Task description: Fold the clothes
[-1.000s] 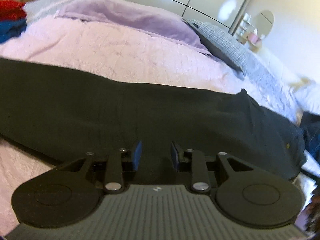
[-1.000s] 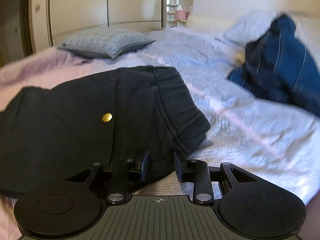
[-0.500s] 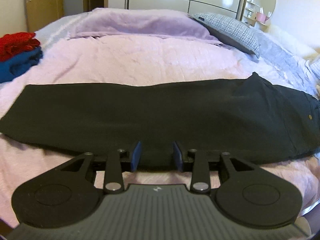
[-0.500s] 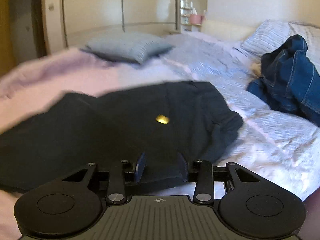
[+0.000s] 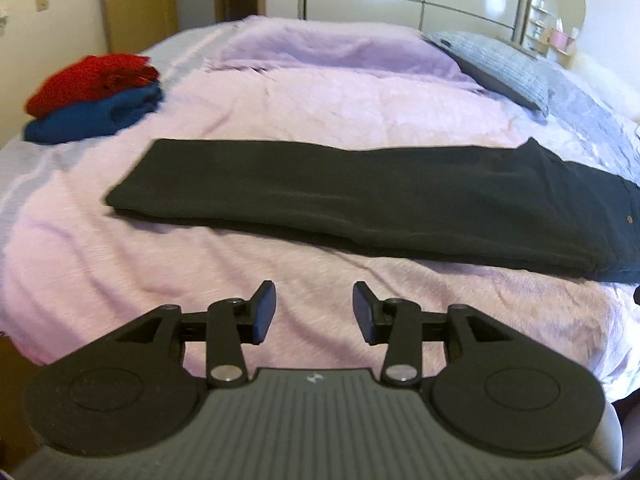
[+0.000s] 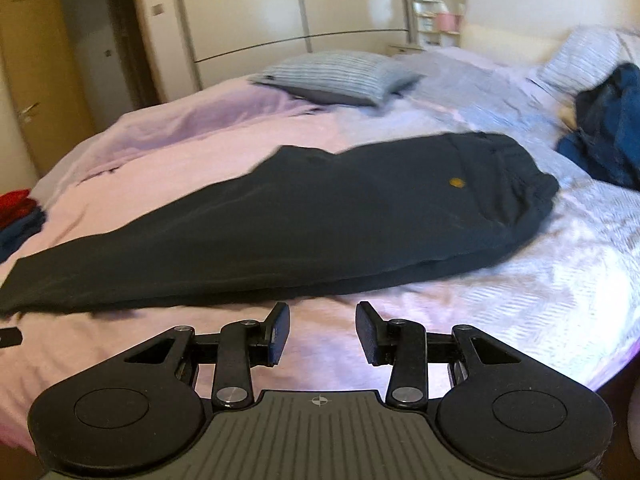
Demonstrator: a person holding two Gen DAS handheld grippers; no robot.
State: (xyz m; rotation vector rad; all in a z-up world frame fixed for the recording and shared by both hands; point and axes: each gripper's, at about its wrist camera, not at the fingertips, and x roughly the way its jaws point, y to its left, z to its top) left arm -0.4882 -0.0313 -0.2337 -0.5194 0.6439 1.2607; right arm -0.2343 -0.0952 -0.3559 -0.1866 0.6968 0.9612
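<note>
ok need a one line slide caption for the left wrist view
Left claw opening, nothing between its jaws, over the pink bedspread short of the black trousers folded lengthwise.

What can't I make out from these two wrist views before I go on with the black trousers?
- Black trousers: waistband end cut off by the right edge in the left wrist view; leg hem cut off by the left edge in the right wrist view.
- Blue garment: blurred, cut off by the right edge; type unclear.
- Red and blue stack: blurred; number of pieces unclear.
- Shelf items: too small.
</note>
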